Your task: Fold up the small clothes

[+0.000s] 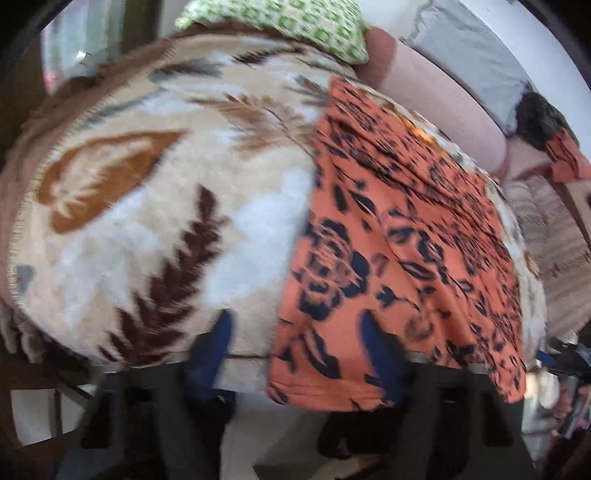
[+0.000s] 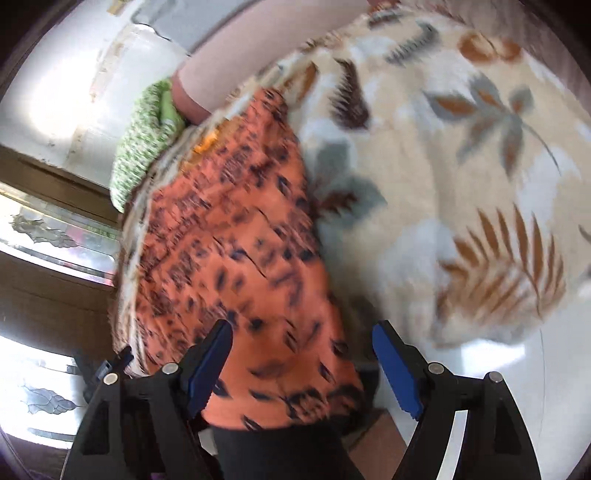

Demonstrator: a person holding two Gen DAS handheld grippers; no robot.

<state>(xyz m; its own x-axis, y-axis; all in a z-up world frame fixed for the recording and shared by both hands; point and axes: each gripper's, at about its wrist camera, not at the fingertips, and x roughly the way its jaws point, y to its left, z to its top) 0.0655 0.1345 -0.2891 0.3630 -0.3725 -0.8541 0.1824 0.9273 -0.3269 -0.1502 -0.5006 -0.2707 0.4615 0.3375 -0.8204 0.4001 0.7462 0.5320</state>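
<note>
Pointing steeply down at the bed, the left gripper (image 1: pixel 295 350) hangs over the near edge of a fleece blanket (image 1: pixel 147 206), its 2 blue pads (image 1: pixel 212 354) about half apart. The orange cloth (image 1: pixel 399 229) lies partly between them, its left edge running between the 2 pads; the picture is too blurred to say whether either pad presses it. The right gripper (image 2: pixel 303 369) also tilts down, and its jaws stand wide. The same orange cloth (image 2: pixel 236 258) passes under its left pad (image 2: pixel 210 373), while the right pad sits clear of the fabric over a pale floor, so nothing is clamped.

The cloth is thin and flat, orange with a dark navy flower-and-leaf print, laid in a long strip across the blanket with its near end draping over the bed's edge. The blanket is thick and fuzzy, cream with brown, rust and grey leaf shapes and a stitched border. A green-and-white patterned pillow (image 1: pixel 280 22) sits at the far end of the bed, beside a smooth pink bolster (image 1: pixel 436 99). Both views are smeared by motion.
</note>
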